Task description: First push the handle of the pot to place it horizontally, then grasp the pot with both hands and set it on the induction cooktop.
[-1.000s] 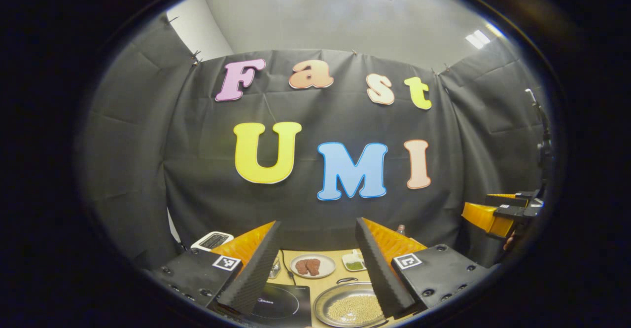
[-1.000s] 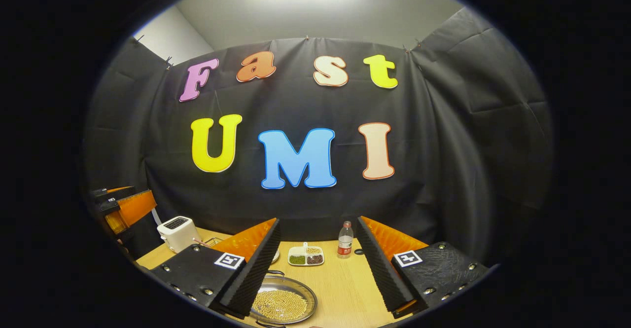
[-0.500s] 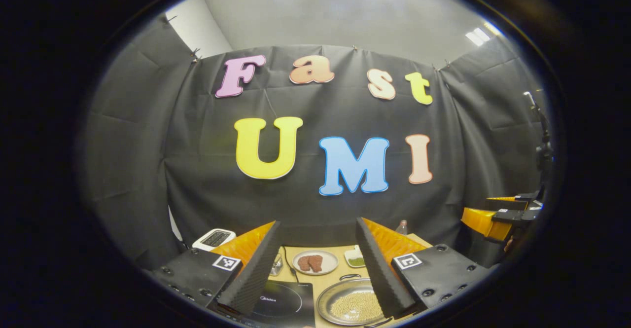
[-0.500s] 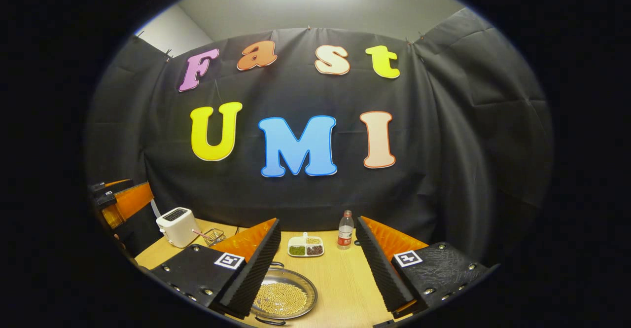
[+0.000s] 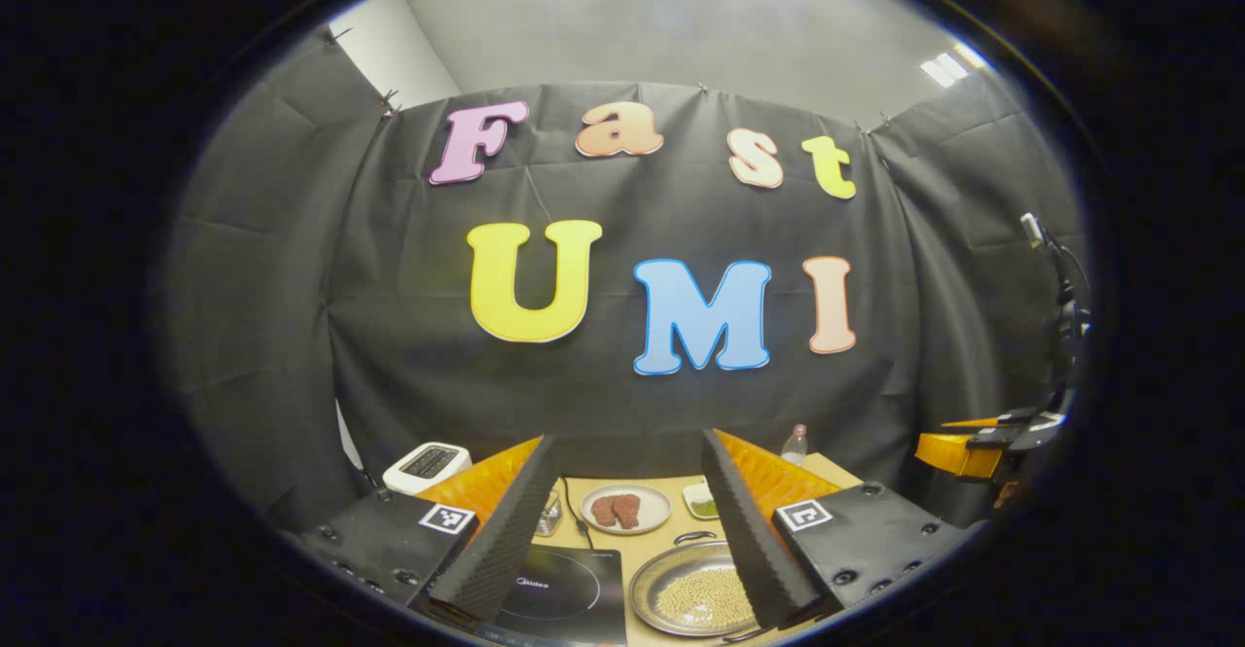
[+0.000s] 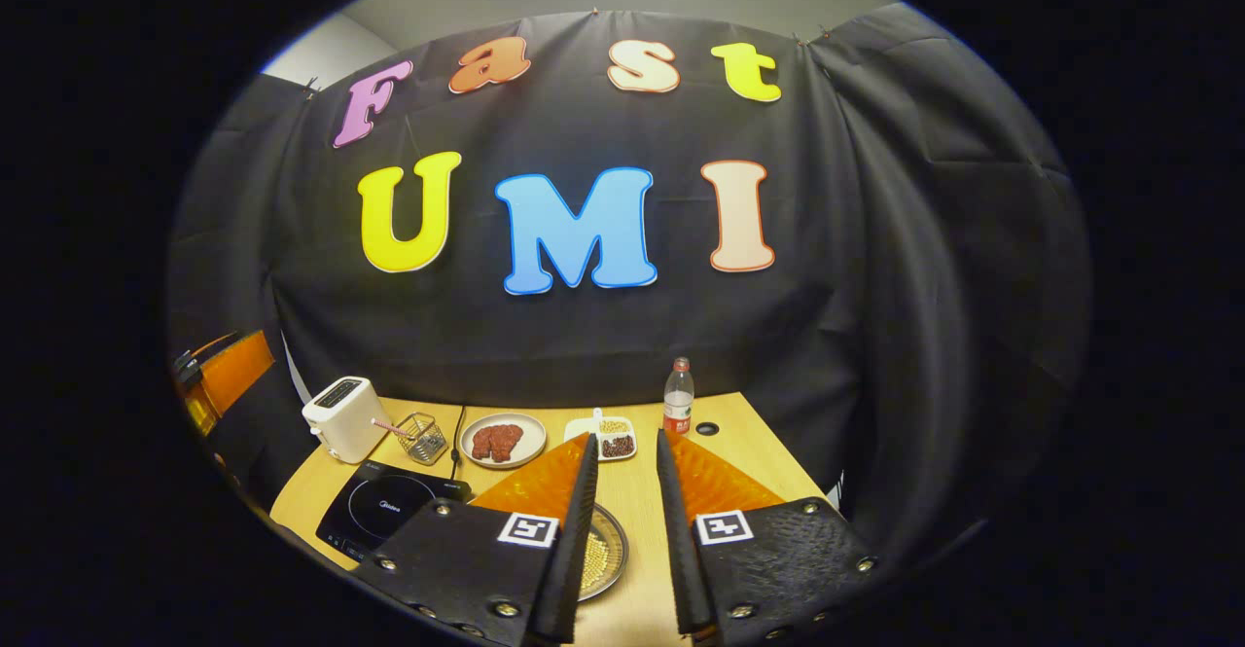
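A shallow metal pot [image 5: 693,596] of pale beans sits on the wooden table, right of the black induction cooktop [image 5: 554,593]. One loop handle [image 5: 693,536] is on its far rim. My left gripper [image 5: 627,441] hovers open and empty above both. My right gripper [image 6: 625,438] is empty, its jaws drawn almost together with a narrow gap. Under it lies the pot [image 6: 607,552], with the cooktop [image 6: 389,511] to the left. Each gripper's orange body appears at the edge of the other's view, the right gripper [image 5: 963,448] and the left gripper [image 6: 224,389].
At the back of the table [image 6: 749,457] stand a white toaster [image 6: 340,418], a wire basket [image 6: 418,436], a plate of meat [image 6: 501,441], a divided dish of beans [image 6: 608,438] and a water bottle [image 6: 678,396]. The cooktop's cable runs toward the wall.
The right gripper's jaws have closed from wide apart to a narrow gap, and its view has tipped down over the table. The left gripper's view has tipped down slightly, its jaws unchanged.
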